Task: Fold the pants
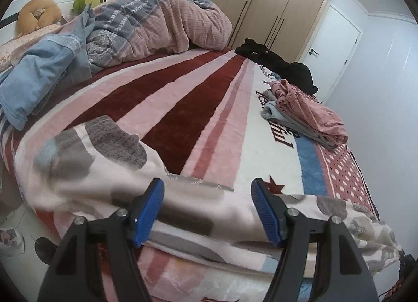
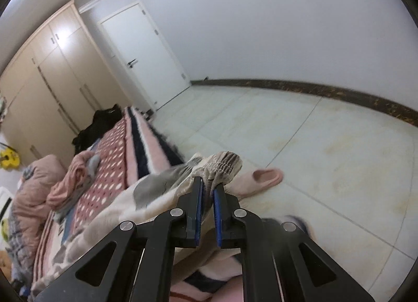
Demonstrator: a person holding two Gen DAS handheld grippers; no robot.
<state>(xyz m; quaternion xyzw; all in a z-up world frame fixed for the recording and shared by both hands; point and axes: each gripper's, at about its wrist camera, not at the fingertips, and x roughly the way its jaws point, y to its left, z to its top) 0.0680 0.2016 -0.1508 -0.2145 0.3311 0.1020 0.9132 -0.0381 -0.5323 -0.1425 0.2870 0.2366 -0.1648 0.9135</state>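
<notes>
Cream pants with grey patches (image 1: 104, 168) lie across the near edge of the striped bed blanket (image 1: 183, 108). My left gripper (image 1: 207, 184) hovers just over them, open, its blue pads (image 1: 150, 208) spread wide with the cloth running beneath and between them. In the right wrist view the pants (image 2: 122, 213) hang off the bed's corner. Their gathered elastic waistband (image 2: 224, 163) is pinched in my right gripper (image 2: 209, 184), which is shut on it and holds it up over the floor.
Blue jeans (image 1: 39, 80) and a bunched quilt (image 1: 162, 22) lie at the bed's far left. A black garment (image 1: 282, 64) and a pink checked garment (image 1: 308, 108) sit along the right edge. A pink slipper (image 2: 263, 176) rests on the tiled floor (image 2: 326, 145).
</notes>
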